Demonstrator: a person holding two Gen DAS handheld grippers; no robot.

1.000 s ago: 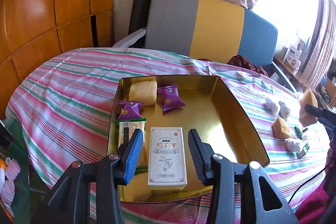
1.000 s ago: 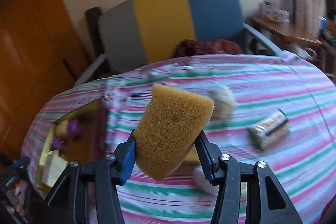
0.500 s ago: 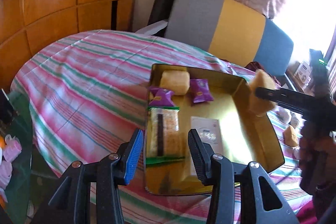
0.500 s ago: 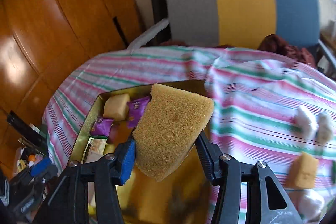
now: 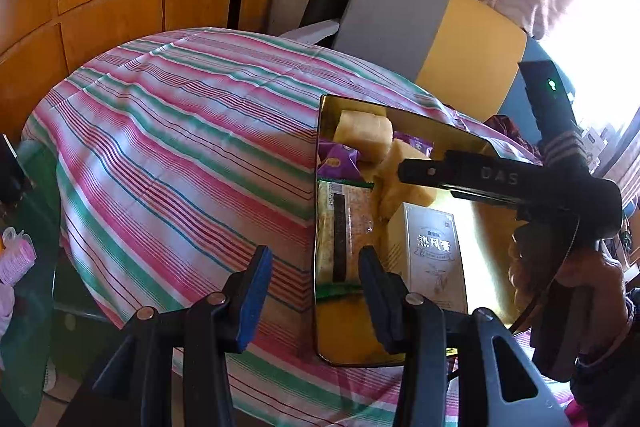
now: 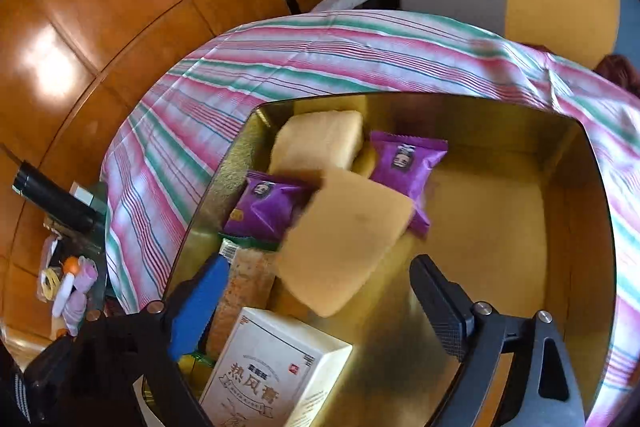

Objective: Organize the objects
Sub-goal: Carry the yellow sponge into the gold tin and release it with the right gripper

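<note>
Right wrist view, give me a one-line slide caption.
Open right gripper over the gold tin, yellow sponge loose between its jaws, above purple snack packets.

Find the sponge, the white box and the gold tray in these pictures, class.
sponge [image 6: 348, 239], right wrist view, middle of its broad tan face.
white box [image 6: 276, 375], right wrist view, printed top face.
gold tray [image 6: 500, 223], right wrist view, bare floor on its right side.

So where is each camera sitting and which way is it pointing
Left wrist: on the left tongs, open over the table's near edge, facing the gold tray; the right tongs and hand cross in.
Right wrist: on the right tongs, open, looking down into the tray at the sponge.
Shared: tray, sponge, white box.
</note>
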